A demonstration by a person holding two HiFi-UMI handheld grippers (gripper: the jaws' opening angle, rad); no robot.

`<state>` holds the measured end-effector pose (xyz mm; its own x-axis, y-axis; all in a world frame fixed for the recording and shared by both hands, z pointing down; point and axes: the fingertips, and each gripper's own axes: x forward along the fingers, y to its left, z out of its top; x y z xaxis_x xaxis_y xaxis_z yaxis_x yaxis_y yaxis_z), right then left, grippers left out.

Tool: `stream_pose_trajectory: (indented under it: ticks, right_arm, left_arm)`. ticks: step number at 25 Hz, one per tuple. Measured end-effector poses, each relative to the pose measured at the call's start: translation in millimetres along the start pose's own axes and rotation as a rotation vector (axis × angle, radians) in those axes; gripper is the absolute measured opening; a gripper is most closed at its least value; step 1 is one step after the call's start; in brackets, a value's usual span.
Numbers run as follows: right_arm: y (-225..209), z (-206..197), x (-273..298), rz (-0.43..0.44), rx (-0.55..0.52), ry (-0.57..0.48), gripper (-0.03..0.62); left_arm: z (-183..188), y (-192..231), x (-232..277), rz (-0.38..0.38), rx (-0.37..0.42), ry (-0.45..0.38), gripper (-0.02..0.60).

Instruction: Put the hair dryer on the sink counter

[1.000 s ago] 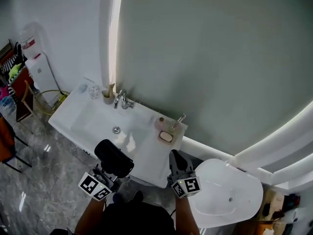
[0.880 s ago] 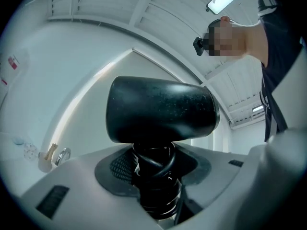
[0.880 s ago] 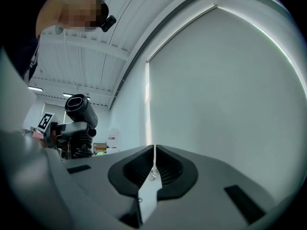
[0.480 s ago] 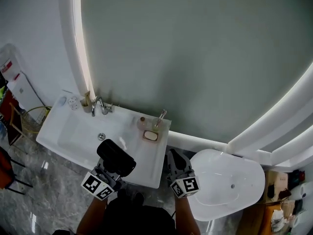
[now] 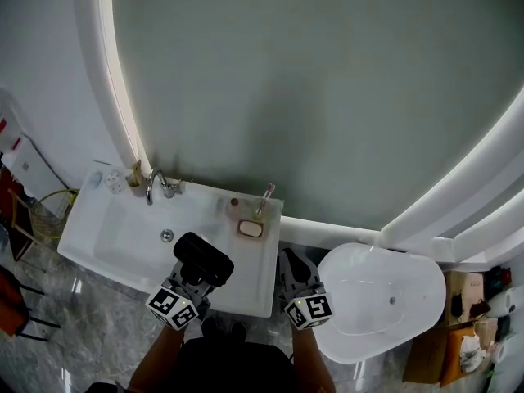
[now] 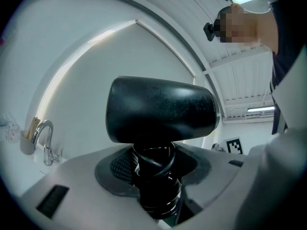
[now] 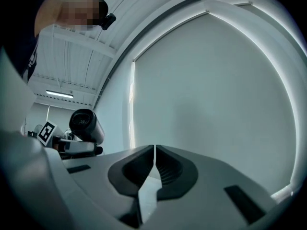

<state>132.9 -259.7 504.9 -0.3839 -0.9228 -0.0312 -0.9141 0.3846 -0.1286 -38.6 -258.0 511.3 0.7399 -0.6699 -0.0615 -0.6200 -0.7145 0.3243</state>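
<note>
A: Item 1?
B: Black plastic barrel-shaped hair dryer (image 5: 205, 259), cord wound round its handle. Held over the front edge of the white rectangular sink counter (image 5: 250, 283).
A: Item 2?
B: Left gripper (image 6: 156, 178): 2 jaws clamped on the dryer's handle, barrel standing above them.
A: Item 3?
B: Right gripper (image 7: 154, 153): jaws pressed together, nothing between them; just off the counter's front right corner.
A: Fixtures?
B: 1 curved chrome tap (image 5: 153, 185) at the counter's back edge.

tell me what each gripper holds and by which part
Left gripper: hair dryer, clamped by its handle, just under the body. Right gripper: shut, empty.
</note>
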Motion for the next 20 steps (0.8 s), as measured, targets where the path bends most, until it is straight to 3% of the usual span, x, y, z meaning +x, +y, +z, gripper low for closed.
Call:
stream_pose_trajectory:
  ticks: [4, 10, 20]
  right_arm:
    - [1, -7, 4, -0.013, 0.007, 0.010, 0.034]
    - [-1, -10, 7, -0.020, 0.014, 0.015, 0.035]
    - [-15, -19, 1, -0.045, 0.047, 0.018, 0.035]
  left_arm:
    - [-37, 18, 14, 0.040, -0.048, 0.109, 0.213]
    - [-108, 43, 32, 0.111, -0.188, 0.326, 0.212]
    - [-224, 72, 61, 0.210, -0.262, 0.625, 0.210]
